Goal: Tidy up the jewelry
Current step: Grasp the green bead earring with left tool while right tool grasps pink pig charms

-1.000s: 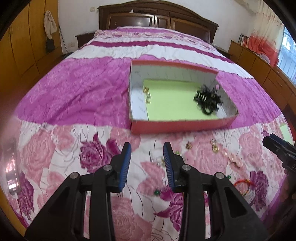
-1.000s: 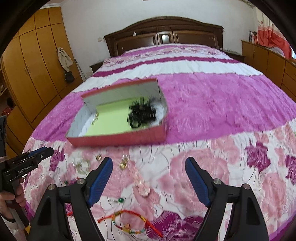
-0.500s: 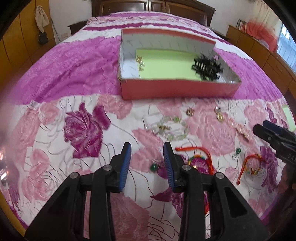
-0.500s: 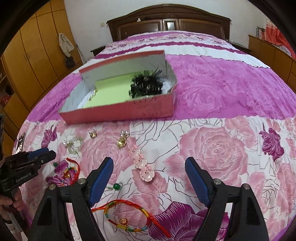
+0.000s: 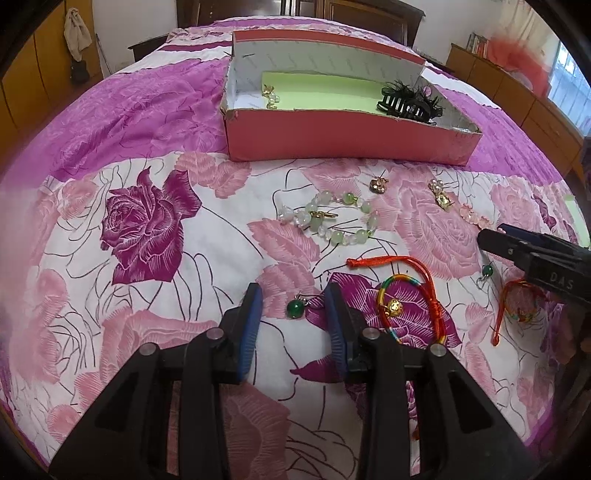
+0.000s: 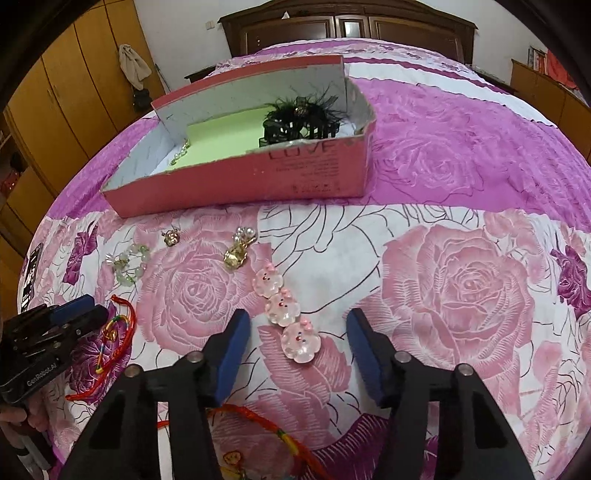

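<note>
Both jaws gape empty; right gripper (image 6: 297, 332) partly hides red bracelet (image 6: 258, 424).

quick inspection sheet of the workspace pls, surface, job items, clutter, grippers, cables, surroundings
surface: bed with a pink and purple rose bedspread
job's things: red box with a green liner, holding a black feathered hair clip and pearl earrings; loose on the bedspread are a green bead bracelet, gold earrings, a pink flower clip, two red cord bracelets, and green bead earrings
clutter: dark flat object at the bed's left edge, too small to identify
grippers: left gripper open around a green bead earring; right gripper open around the pink flower clip's near end
cables: nothing seen
surroundings: wooden headboard, wardrobe, hanging cloth
</note>
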Motion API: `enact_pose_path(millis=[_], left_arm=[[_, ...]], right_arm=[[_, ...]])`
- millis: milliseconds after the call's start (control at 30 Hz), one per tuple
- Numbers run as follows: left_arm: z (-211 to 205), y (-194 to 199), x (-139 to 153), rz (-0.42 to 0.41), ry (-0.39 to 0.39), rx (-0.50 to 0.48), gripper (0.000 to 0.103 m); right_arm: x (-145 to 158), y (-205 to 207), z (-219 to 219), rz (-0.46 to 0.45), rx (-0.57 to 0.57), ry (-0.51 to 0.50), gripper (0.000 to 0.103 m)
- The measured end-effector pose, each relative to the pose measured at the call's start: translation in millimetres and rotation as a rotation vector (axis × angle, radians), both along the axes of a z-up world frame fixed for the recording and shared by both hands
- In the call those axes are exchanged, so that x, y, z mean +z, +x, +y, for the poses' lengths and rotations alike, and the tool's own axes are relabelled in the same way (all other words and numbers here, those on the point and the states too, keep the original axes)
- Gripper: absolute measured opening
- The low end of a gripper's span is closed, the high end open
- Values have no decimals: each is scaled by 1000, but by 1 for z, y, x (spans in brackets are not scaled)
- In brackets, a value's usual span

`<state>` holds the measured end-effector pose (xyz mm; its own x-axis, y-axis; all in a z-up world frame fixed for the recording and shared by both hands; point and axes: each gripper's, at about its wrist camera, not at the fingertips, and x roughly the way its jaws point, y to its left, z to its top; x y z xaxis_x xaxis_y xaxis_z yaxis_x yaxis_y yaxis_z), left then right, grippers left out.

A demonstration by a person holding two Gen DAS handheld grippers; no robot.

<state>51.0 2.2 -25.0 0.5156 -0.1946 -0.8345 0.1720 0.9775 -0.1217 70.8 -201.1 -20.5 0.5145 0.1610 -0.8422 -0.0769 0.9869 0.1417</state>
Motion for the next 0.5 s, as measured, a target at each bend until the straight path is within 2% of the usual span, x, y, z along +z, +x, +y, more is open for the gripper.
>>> enact_pose_path(millis=[167, 267, 333, 400, 467, 500], left_arm=[[5, -5, -1, -1, -16, 6, 18], [6, -7, -1, 3, -17, 2, 7], [4, -8, 0, 4, -16, -2, 1], [4, -8, 2, 2, -16, -3, 1], [3, -8, 3, 0, -21, -2, 1], [4, -9, 4, -3, -25, -1, 1]], right_arm=[[-5, 1, 0, -1, 0, -7, 53], [-5, 0, -2, -3, -9, -14, 44], [-4, -1, -3, -6, -12, -8, 33], [-3, -2, -4, -10, -12, -1, 32], [-1, -4, -5, -16, -12, 6, 20], [0, -5, -6, -18, -12, 14, 21]])
